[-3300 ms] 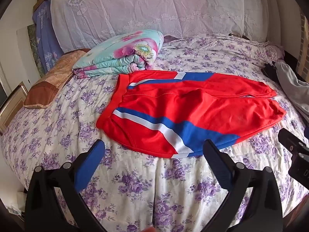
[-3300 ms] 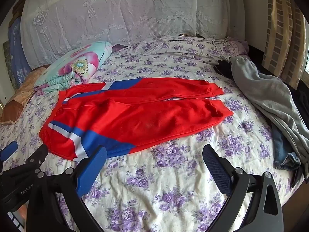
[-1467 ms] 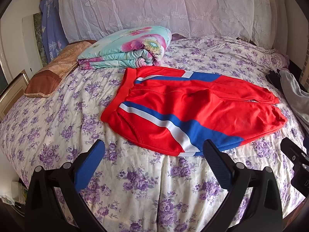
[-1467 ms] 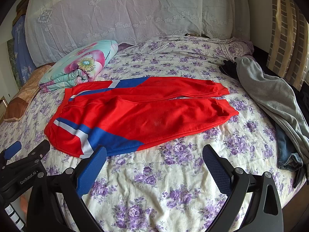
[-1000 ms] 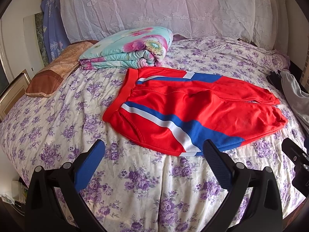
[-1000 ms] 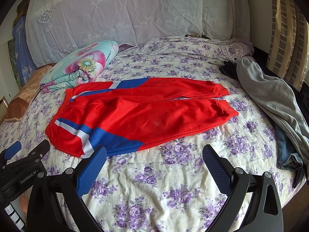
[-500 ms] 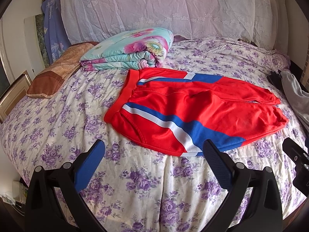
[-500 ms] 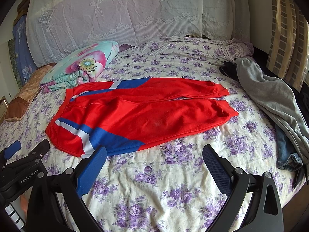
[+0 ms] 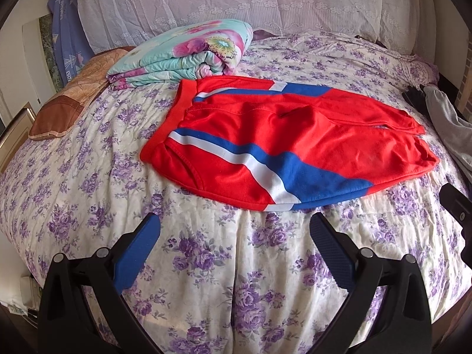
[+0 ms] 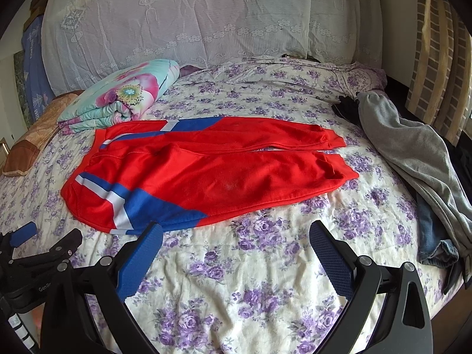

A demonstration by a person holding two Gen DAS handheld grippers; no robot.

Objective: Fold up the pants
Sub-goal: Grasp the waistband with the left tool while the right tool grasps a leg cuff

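Red pants [image 9: 295, 135] with blue and white side stripes lie flat on the bed, waistband to the left, both legs running right. They also show in the right wrist view [image 10: 212, 171]. My left gripper [image 9: 234, 227] is open and empty, hovering over the bedspread just in front of the pants' near edge. My right gripper [image 10: 236, 233] is open and empty, in front of the near leg. The left gripper also shows in the right wrist view [image 10: 32, 250] at the lower left.
The bed [image 9: 206, 265] has a purple floral cover. A folded floral quilt [image 9: 183, 53] and a brown pillow [image 9: 67, 109] lie at the back left. Grey and dark clothes [image 10: 413, 159] lie along the bed's right edge. A lace-covered headboard [image 10: 206, 17] stands behind.
Both grippers have drifted only slightly; the view of the pants has shifted a little. Both stay open and empty.
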